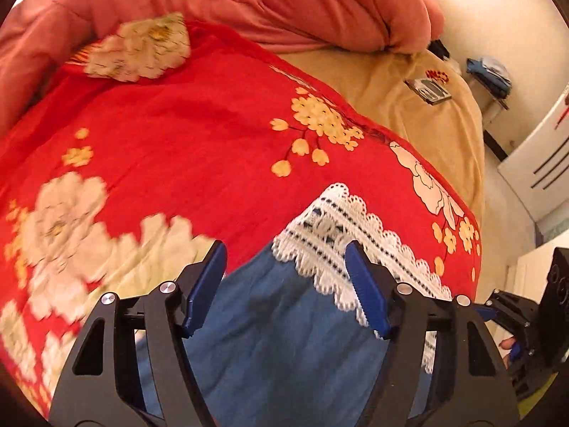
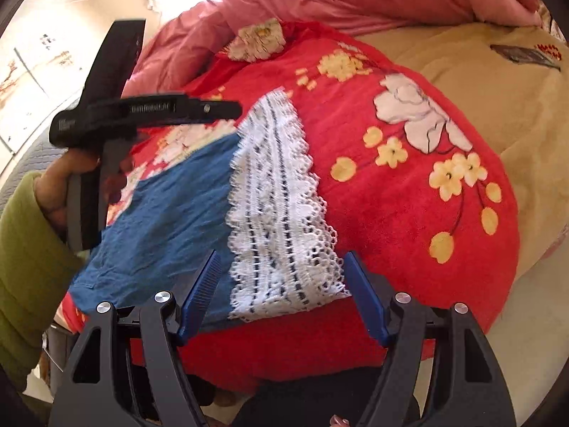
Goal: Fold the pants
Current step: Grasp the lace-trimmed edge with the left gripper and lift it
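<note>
Fingers of the left gripper [image 1: 286, 286] stand apart above the blue pants [image 1: 277, 338] and their white lace hem [image 1: 341, 235] on the red floral blanket [image 1: 199, 135], while the right gripper [image 2: 281, 297] gapes, unclamped, over that hem near the blanket's front edge.

The left gripper [image 1: 286, 284] points steeply down, its blue fingers [image 1: 208, 286] spread apart with nothing pinched between them; in the right wrist view it shows from the side, held by a hand [image 2: 67, 185] in a green sleeve [image 2: 25, 267]; the right gripper [image 2: 281, 297] also tilts downward, jaws wide, pads gripping nothing.
</note>
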